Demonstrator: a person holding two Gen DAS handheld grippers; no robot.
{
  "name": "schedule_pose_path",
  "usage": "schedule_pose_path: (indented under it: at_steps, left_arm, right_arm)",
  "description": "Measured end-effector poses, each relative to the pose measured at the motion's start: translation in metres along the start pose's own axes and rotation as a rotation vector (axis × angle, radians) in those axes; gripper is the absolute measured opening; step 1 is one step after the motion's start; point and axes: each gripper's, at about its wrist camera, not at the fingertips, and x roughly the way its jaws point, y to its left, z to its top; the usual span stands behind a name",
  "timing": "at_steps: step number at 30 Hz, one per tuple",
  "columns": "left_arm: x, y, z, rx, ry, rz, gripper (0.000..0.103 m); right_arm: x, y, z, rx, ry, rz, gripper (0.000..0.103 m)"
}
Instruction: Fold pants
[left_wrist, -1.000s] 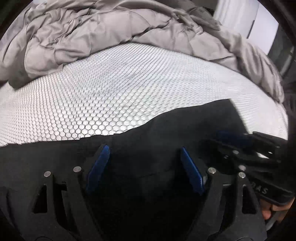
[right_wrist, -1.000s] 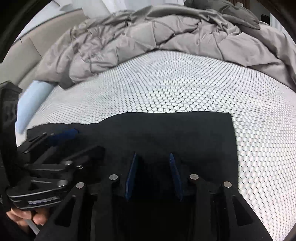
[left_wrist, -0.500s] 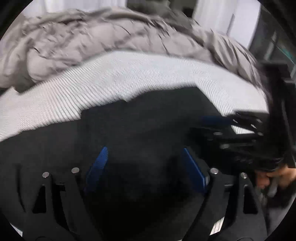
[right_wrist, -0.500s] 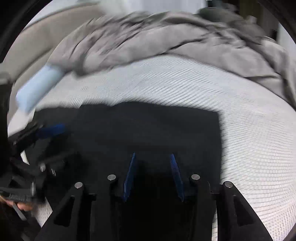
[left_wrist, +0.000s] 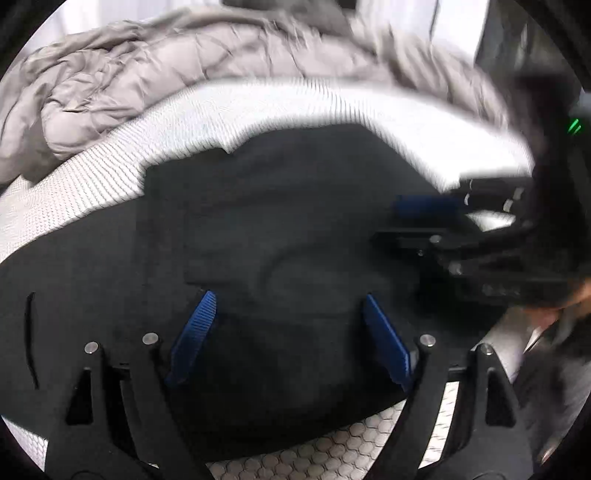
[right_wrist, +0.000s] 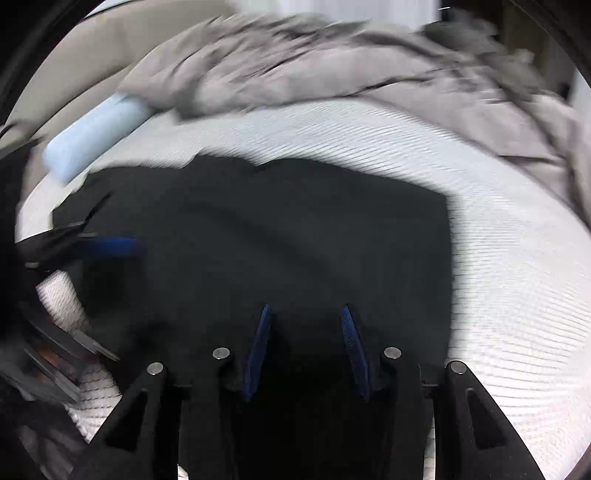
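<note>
Where the grey duvet (right_wrist: 332, 74) lies bunched along the far edge of the bed (right_wrist: 517, 277), we see the white honeycomb sheet bare in front of it, and on that sheet, toward the near edge, the black pants (right_wrist: 277, 240) spread flat, with one layer folded over another in the left view (left_wrist: 277, 221). A pale blue pillow (right_wrist: 92, 140) sits at the bed's far left corner, half under the duvet. Our left gripper (left_wrist: 288, 332) hangs over the pants with its blue pads wide apart and only flat cloth showing between them, so we read it as released. Our right gripper (right_wrist: 306, 347) stands narrower over the same cloth, its pads apart and pressing on nothing that we can make out; the picture is blurred. Each gripper shows at the edge of the other's view.
</note>
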Motion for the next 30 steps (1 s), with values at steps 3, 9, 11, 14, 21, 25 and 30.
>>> schedule_pose_path:
  at_steps: [3, 9, 11, 14, 21, 25, 30]
  left_arm:
    - [-0.008, 0.007, -0.008, 0.022, -0.006, 0.017, 0.081]
    - [-0.047, 0.007, -0.015, -0.038, -0.114, 0.007, 0.08]
    - [-0.039, -0.012, -0.012, 0.014, -0.085, -0.062, 0.08]
    - [-0.024, -0.032, -0.016, 0.128, -0.006, -0.072, 0.081]
    - [-0.035, -0.003, -0.044, 0.083, 0.003, -0.088, 0.08]
    - [-0.071, 0.011, -0.058, 0.044, -0.056, -0.106, 0.08]
    - [-0.128, 0.079, -0.08, -0.246, -0.208, -0.101, 0.08]
  right_arm:
    - [0.01, -0.002, -0.01, -0.075, 0.024, -0.08, 0.044]
    - [-0.037, -0.056, -0.034, 0.166, -0.056, -0.218, 0.045]
    - [-0.046, -0.034, -0.03, 0.142, -0.111, -0.114, 0.045]
    - [-0.026, 0.01, -0.032, 0.033, -0.063, 0.015, 0.046]
    - [-0.047, -0.031, -0.07, 0.002, -0.045, -0.171, 0.049]
    - [-0.076, -0.087, -0.1, 0.266, -0.084, -0.061, 0.054]
    - [-0.056, -0.108, -0.118, 0.537, -0.125, 0.377, 0.054]
